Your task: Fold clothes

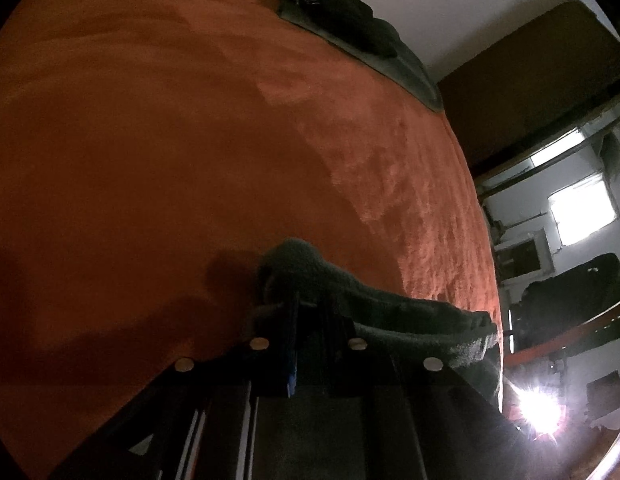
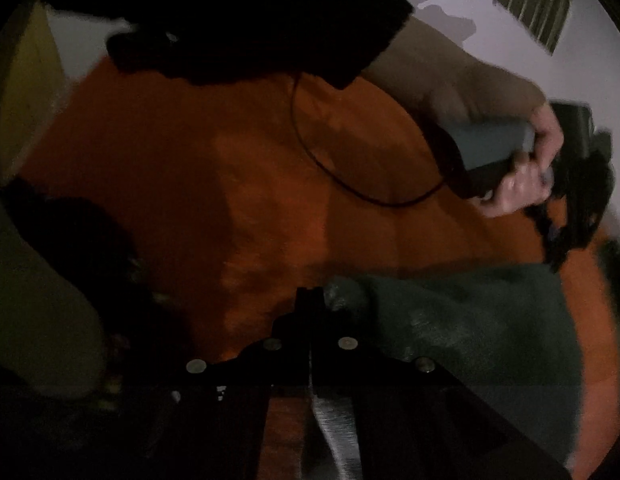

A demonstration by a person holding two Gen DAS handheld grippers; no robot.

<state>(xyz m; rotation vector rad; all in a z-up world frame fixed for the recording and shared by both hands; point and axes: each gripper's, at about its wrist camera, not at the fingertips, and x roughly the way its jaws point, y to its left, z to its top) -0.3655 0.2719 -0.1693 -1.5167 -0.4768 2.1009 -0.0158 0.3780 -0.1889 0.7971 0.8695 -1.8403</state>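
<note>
While we hold the dark green garment (image 1: 390, 312) on the orange bed cover (image 1: 149, 140), the main risk is a lost pinch. Our left hand-held gripper (image 1: 310, 308) has its jaws nearly together with a bunched fleecy edge of the garment between them; the fabric rises in a hump just past the tips and trails off to the right, near the edge of the bed. That thick bunch could slide out if we pull hard.

Our right hand-held gripper (image 2: 310, 296) also stands narrow, tips at the garment's near corner (image 2: 346, 292). We cannot tell whether any cloth is actually caught there; the view is dark and blurred. If it holds nothing, one corner stays down and the fold goes crooked.

From the right wrist view the garment (image 2: 470, 320) lies spread flat to the right on the cover. A person's hand (image 2: 522, 184) grips the other tool's handle, and a thin cable (image 2: 310, 148) loops over the cover; it could snag on a swing across.

Folded dark clothes (image 1: 342, 20) sit at the far side of the bed, well apart, not in the way.
</note>
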